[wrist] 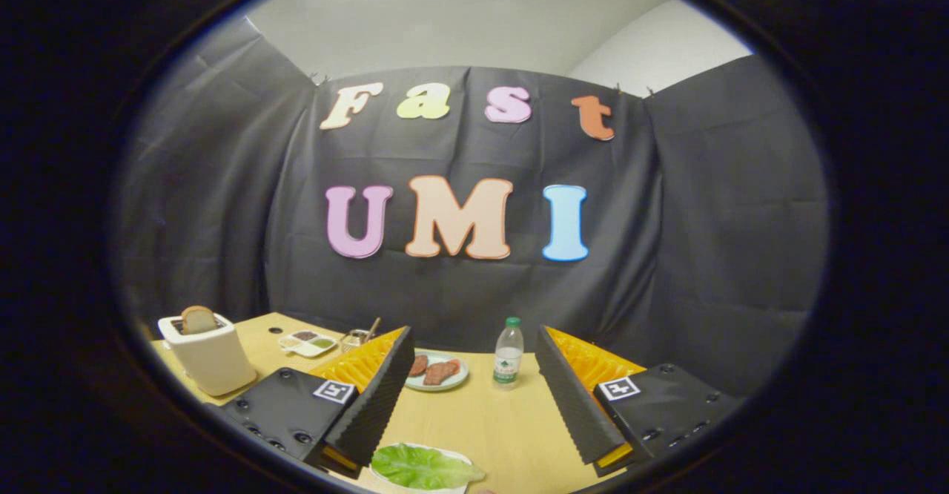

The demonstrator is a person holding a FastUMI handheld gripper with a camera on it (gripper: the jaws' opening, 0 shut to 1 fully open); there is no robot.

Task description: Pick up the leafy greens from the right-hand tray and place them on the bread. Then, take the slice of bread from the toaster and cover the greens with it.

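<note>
My gripper (pixel 474 340) is open, its two black ribbed fingers (pixel 374 397) spread wide above the wooden table (pixel 504 420), with nothing between them. A green leaf (pixel 422 466) lies on a white plate (pixel 385 479) low down between the fingers, close to their bases and nearer the left one. I cannot tell what is under the leaf. A white toaster (pixel 211 357) stands far left, beyond the left finger, with a brown slice of bread (pixel 198 320) sticking up out of its slot.
A plate (pixel 439 371) with slices of meat sits just ahead of the fingers. A small water bottle (pixel 508 353) stands to its right. A little white tray (pixel 308 342) with sauces and a metal utensil (pixel 359 337) lie behind the left finger.
</note>
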